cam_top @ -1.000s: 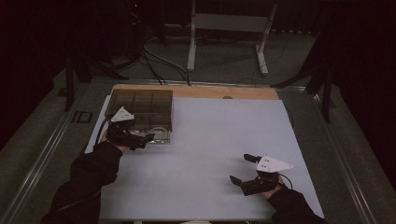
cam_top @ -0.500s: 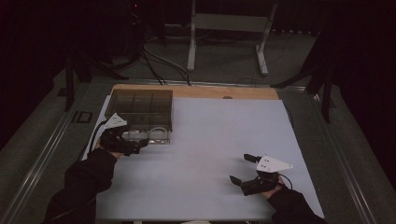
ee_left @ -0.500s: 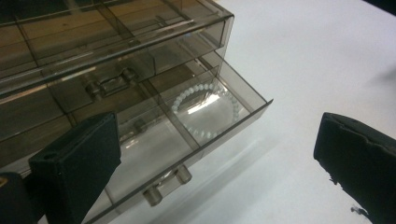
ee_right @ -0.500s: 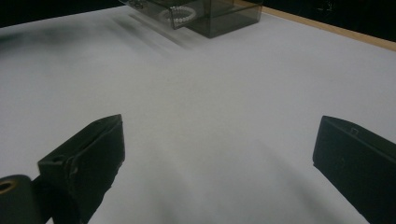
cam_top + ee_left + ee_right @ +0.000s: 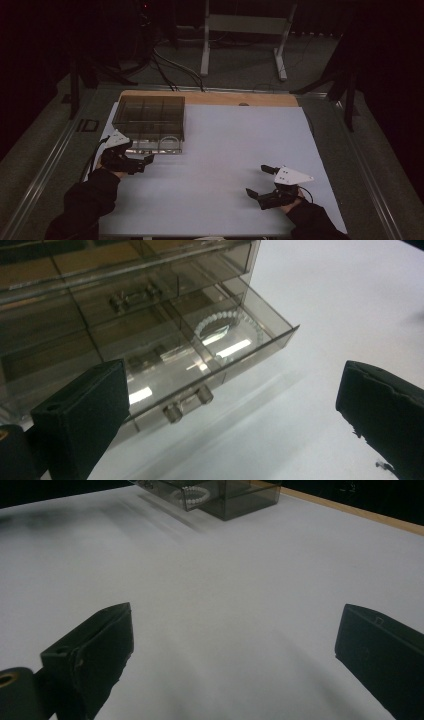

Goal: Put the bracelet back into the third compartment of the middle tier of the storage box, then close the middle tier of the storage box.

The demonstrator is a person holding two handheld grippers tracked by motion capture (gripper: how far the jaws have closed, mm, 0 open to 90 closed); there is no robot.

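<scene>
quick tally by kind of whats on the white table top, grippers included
Grippers: 2, the left gripper and the right gripper
Smoky clear drawer boxes: 1, the drawer box
Bead bracelets: 1, the bracelet in the open drawer
Total: 4

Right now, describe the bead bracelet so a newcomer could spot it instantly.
Find the smoky clear drawer organizer at the white table's far left. Its bottom drawer is pulled out toward the left gripper. The bead bracelet lies in that drawer's right compartment: a pale beaded ring, the drawer's one visible item.
</scene>
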